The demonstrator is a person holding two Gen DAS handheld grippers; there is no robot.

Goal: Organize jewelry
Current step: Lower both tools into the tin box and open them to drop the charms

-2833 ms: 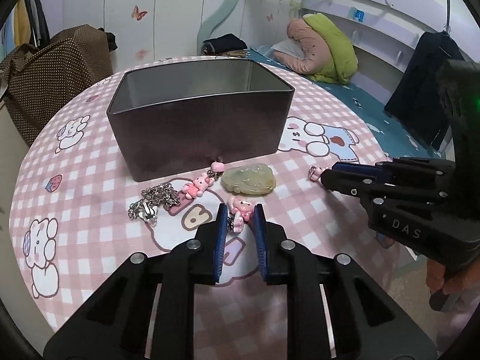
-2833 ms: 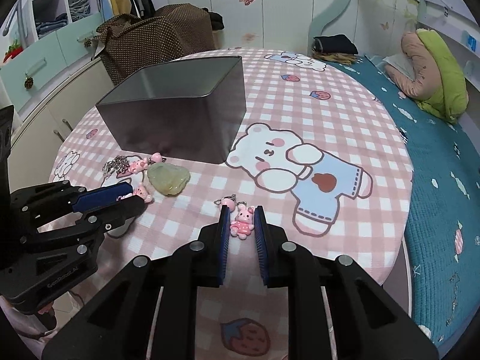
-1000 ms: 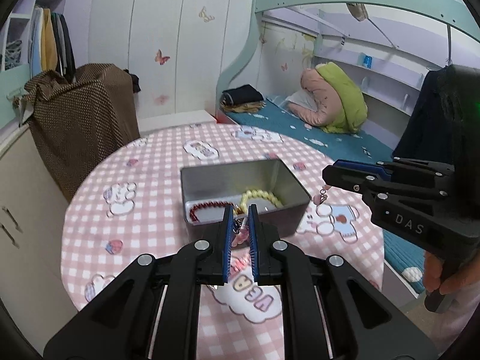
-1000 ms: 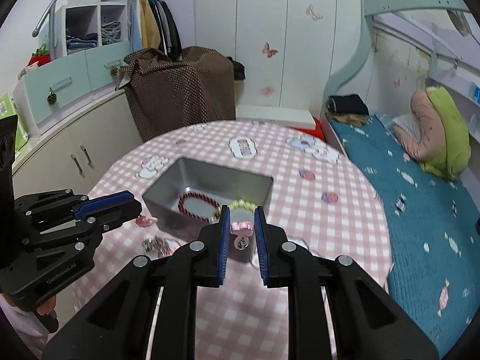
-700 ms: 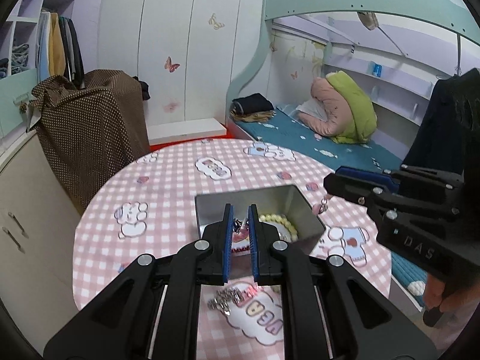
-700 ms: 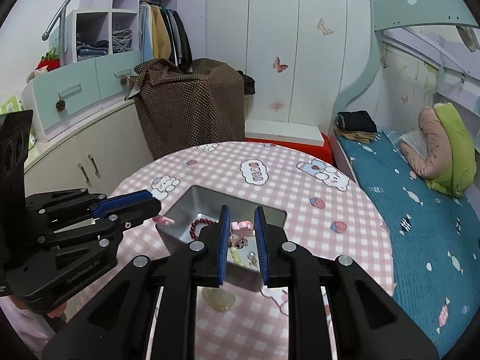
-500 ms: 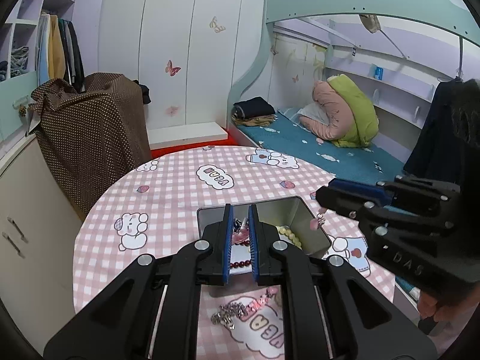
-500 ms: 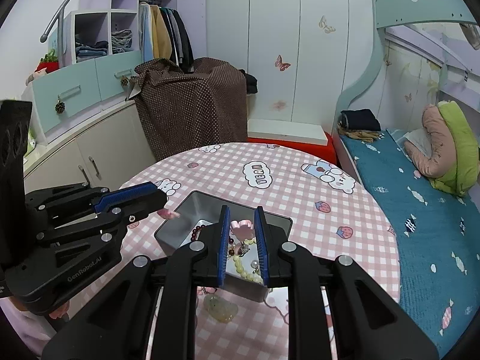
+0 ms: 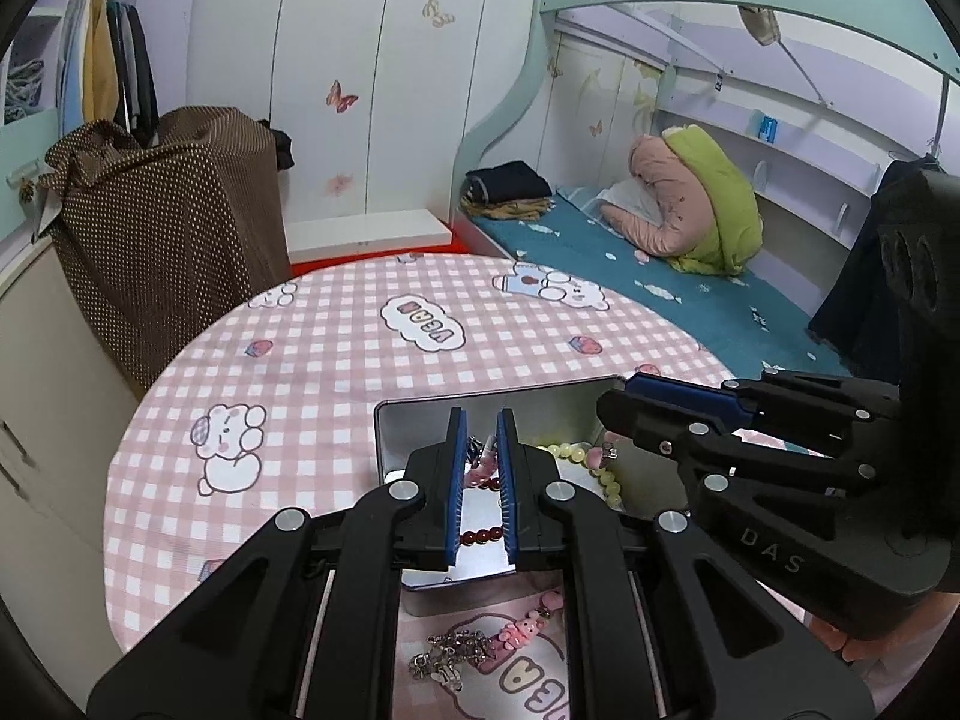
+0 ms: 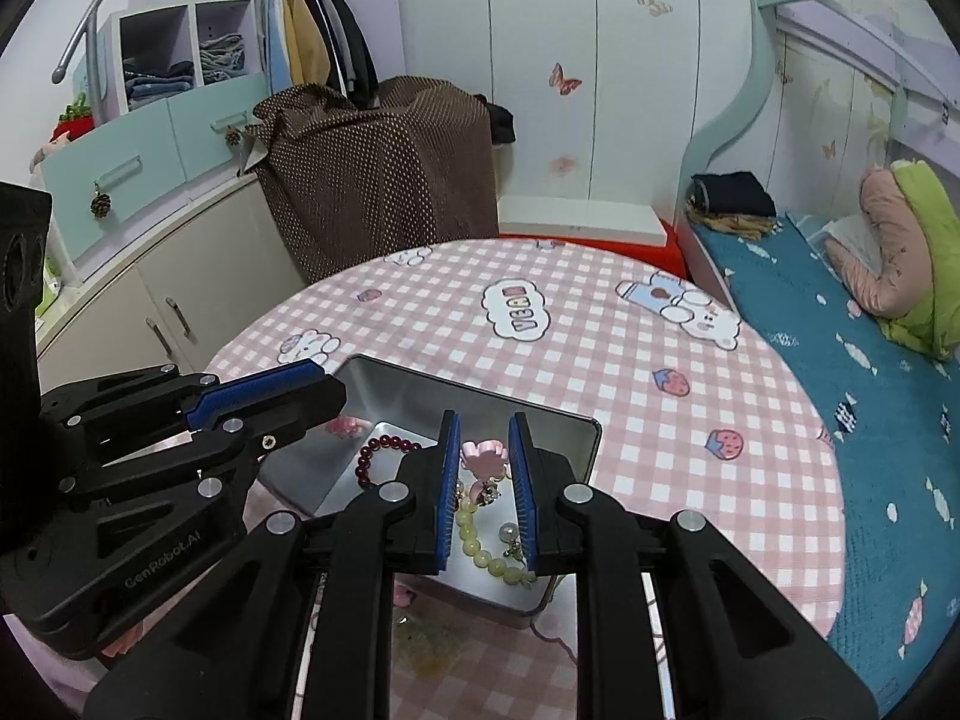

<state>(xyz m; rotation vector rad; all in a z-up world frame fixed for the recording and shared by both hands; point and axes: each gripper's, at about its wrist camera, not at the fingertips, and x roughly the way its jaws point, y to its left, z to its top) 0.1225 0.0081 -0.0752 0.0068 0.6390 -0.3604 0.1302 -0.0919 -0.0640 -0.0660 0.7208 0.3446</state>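
The round table under its pink-and-white checked cloth with cartoon bears [image 9: 336, 360] filled the middle of the room, and on it sat the open rectangular grey metal tin [image 10: 540, 417]. Both grippers hung above the tin's mouth. The left gripper [image 9: 482, 468] had its blue-padded jaws drawn close on a small pink charm with a metal clasp [image 9: 480, 461], held over the tin. The right gripper [image 10: 485, 480] had its jaws clamped on a pink flower-shaped charm [image 10: 485, 456] whose little dangling bits hung down over the tin.

Inside the tin lay a dark red beaded bracelet [image 10: 375, 450] toward the left gripper's side and a pale yellow-green beaded bracelet [image 10: 480, 552] beneath the right gripper. On the cloth just beside the tin's near wall rested a tangled silver chain [image 9: 444, 657] touching a pink bunny charm [image 9: 519, 633], and a pale green jade-like pendant [image 10: 429, 639] lay close by.
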